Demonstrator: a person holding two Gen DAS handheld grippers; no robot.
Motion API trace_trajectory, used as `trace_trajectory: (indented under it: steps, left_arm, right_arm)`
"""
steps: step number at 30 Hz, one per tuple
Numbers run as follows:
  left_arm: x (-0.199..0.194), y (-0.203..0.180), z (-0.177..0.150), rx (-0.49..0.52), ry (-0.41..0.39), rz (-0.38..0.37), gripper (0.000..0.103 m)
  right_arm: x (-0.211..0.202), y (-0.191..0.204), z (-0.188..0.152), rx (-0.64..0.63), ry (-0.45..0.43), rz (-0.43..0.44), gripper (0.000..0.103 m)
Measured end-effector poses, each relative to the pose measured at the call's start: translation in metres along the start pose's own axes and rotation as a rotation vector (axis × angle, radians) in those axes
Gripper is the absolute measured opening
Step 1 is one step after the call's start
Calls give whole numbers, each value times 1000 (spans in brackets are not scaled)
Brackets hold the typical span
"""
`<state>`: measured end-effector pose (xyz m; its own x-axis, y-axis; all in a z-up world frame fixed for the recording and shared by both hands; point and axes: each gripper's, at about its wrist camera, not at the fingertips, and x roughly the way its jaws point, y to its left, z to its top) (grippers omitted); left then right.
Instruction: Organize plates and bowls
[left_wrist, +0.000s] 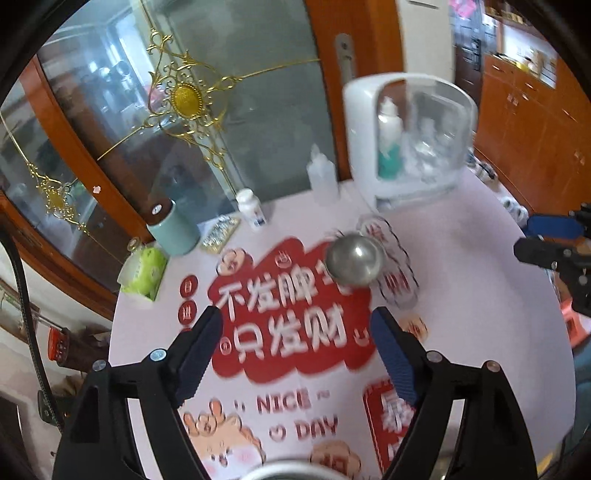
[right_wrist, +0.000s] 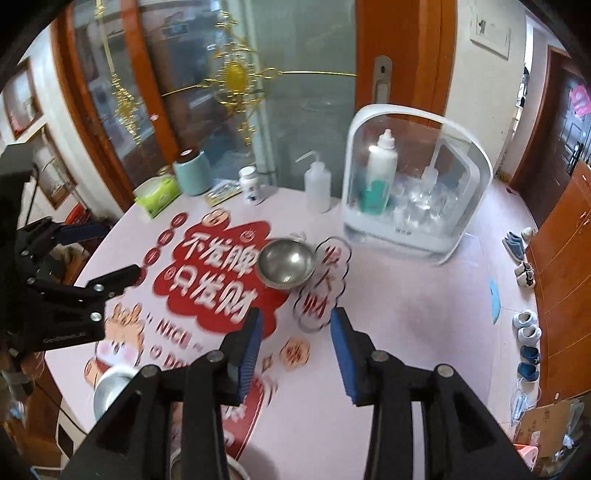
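Steel bowl (right_wrist: 286, 266) sits mid-tabletop (right_wrist: 406, 314) on a clear plate (right_wrist: 321, 284), with a wash bottle (right_wrist: 318, 184) and white dish cabinet (right_wrist: 413, 184) behind. Left claw (left_wrist: 295, 354) and right claw (right_wrist: 295, 354) hover spread, empty.

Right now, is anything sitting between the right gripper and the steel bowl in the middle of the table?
Nothing visible blocks it. Only bare printed tablecloth lies between the right gripper, jaws apart and empty, and the steel bowl. A clear scalloped dish touches the bowl's right side, off the direct line.

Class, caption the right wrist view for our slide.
Open right gripper above a metal bowl on the pink round table.
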<state>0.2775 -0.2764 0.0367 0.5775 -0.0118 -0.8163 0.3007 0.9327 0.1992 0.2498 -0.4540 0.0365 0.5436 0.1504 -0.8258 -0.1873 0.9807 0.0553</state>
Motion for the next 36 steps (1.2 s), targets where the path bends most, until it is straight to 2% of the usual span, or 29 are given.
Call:
trace_trajectory:
  steps: [4, 7, 13, 21, 24, 25, 26, 27, 29, 31, 36]
  left_arm:
    - [49, 8, 26, -50, 19, -3, 81]
    - [97, 11, 33, -96, 75, -14, 81]
    - [185, 9, 27, -241, 196, -71, 81]
    - [258, -5, 16, -304, 276, -80, 75]
    - [278, -9, 12, -315, 307, -95, 65]
    - [283, -10, 12, -319, 318, -103, 59]
    - [287, -11, 11, -323, 327, -113, 48]
    - [294, -13, 9, -328, 344, -127, 43]
    - [302, -15, 5, -339, 370, -155, 16]
    - [302, -15, 3, -360, 358, -192, 8]
    - [288, -28, 3, -293, 324, -159, 6]
  right_arm:
    - [54, -21, 20, 55, 40, 21, 40]
    - [101, -32, 20, 124, 90, 68, 40]
    - [186, -47, 14, 258, 197, 143, 40]
    - [244, -52, 10, 327, 253, 143, 40]
    - [257, -51, 7, 336, 263, 145, 40]
    - [261, -50, 5, 339, 269, 148, 40]
    - [265, -50, 4, 342, 277, 151, 40]
    - [269, -49, 3, 348, 285, 153, 40]
    - [274, -48, 1, 355, 288, 164, 32]
    - [275, -48, 1, 367, 287, 210, 13]
    - [266, -41, 0, 324, 294, 169, 13]
